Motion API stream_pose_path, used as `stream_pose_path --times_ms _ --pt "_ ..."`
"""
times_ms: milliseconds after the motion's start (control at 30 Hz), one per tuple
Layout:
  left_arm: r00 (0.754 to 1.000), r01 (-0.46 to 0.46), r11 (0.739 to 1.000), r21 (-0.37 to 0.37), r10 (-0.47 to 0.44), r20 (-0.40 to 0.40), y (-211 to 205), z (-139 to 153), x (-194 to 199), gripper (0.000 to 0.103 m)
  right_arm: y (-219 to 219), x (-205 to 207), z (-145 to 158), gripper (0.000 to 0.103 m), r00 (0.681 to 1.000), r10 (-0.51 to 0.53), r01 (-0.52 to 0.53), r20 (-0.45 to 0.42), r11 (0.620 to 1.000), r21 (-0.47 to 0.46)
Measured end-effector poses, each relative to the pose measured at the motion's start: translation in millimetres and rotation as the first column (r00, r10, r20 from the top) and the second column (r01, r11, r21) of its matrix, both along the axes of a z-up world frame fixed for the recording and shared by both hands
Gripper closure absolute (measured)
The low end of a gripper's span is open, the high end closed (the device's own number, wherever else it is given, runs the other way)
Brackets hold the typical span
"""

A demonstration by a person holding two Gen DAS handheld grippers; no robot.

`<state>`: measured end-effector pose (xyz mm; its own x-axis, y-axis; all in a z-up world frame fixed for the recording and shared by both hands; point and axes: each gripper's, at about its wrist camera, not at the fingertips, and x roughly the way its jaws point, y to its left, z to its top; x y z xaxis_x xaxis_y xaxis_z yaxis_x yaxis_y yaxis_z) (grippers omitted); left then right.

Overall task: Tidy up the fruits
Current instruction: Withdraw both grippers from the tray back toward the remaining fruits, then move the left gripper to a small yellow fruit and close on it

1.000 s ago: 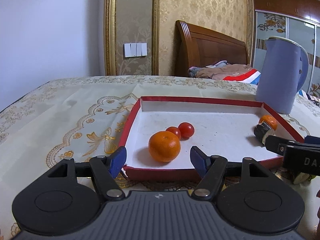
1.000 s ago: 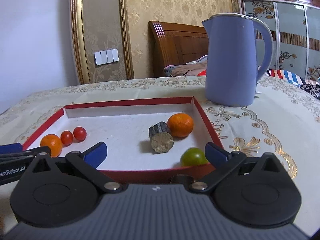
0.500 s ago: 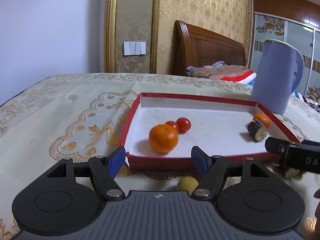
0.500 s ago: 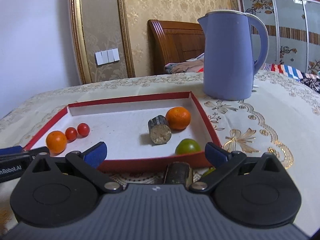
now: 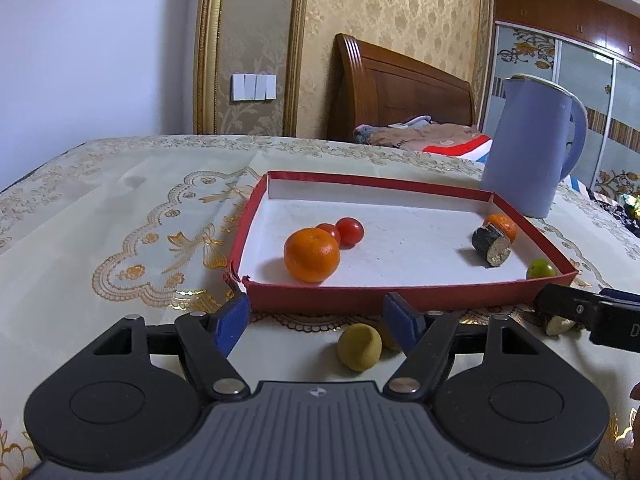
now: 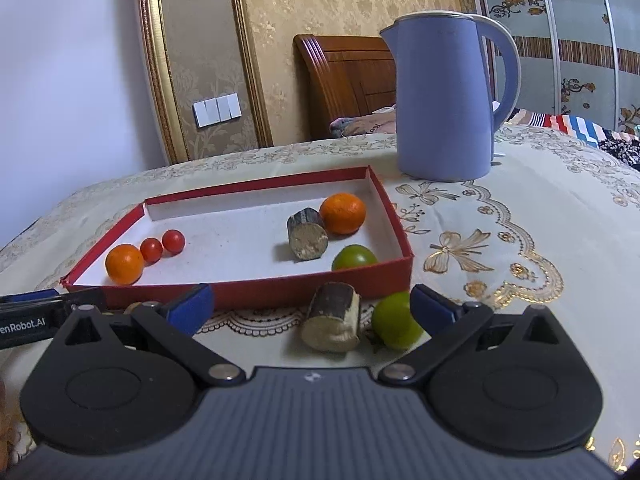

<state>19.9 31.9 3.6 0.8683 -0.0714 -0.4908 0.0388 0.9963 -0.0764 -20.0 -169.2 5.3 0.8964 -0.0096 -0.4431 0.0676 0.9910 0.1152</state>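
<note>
A red-walled tray [image 5: 376, 300] [image 6: 280, 292] holds an orange [image 5: 311, 255], two cherry tomatoes [image 5: 349, 231], a dark cut piece [image 5: 491, 245], a second orange [image 6: 343, 213] and a green fruit [image 6: 354, 257]. My left gripper [image 5: 318, 320] is open in front of the tray, with a yellow-green fruit [image 5: 359, 346] on the cloth between its fingers. My right gripper [image 6: 310, 306] is open; a cut brown piece [image 6: 332, 322] and a green fruit [image 6: 396, 326] lie on the cloth between its fingers.
A blue kettle [image 6: 448, 100] [image 5: 528, 148] stands behind the tray's right end. The table wears an embroidered cream cloth [image 5: 120, 232]. A wooden headboard [image 5: 400, 96] and bed lie beyond. The other gripper's finger shows at each view's edge [image 5: 592, 312].
Both grippers have pulled back from the tray and risen. The loose fruits on the cloth in front of the tray have come into view between the fingers.
</note>
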Motion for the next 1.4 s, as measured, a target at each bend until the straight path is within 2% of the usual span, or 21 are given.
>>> stream_pose_path --times_ms 233,467,700,933,1100,1400 --pt "0.997 0.075 0.997 0.007 -0.075 -0.013 -3 -3 -11 0.03 -22 -29 2 0.0 0.996 -0.06 0.059 0.06 0.998 0.016" --pt "0.996 0.089 0.995 0.039 -0.088 -0.026 -9 -7 -12 0.029 -54 -46 -3 0.0 0.993 -0.112 0.113 -0.028 0.993 0.019" --pt "0.996 0.074 0.997 0.03 -0.072 -0.057 -6 -10 -8 0.026 -73 -41 -12 0.0 0.986 -0.141 0.148 -0.091 0.985 0.084" --pt "0.995 0.068 0.997 0.024 -0.066 -0.08 -4 -11 -4 0.024 -67 -24 -10 0.0 0.972 -0.205 0.204 -0.114 0.979 -0.022" --pt "0.994 0.066 0.998 0.02 -0.064 -0.087 -4 -12 -3 0.024 -69 -6 -13 0.0 0.966 -0.205 0.2 -0.16 0.979 -0.046" --pt "0.994 0.064 0.998 0.019 -0.062 -0.092 -3 -12 -3 0.024 -60 7 -9 0.0 0.977 -0.173 0.159 -0.127 0.981 -0.115"
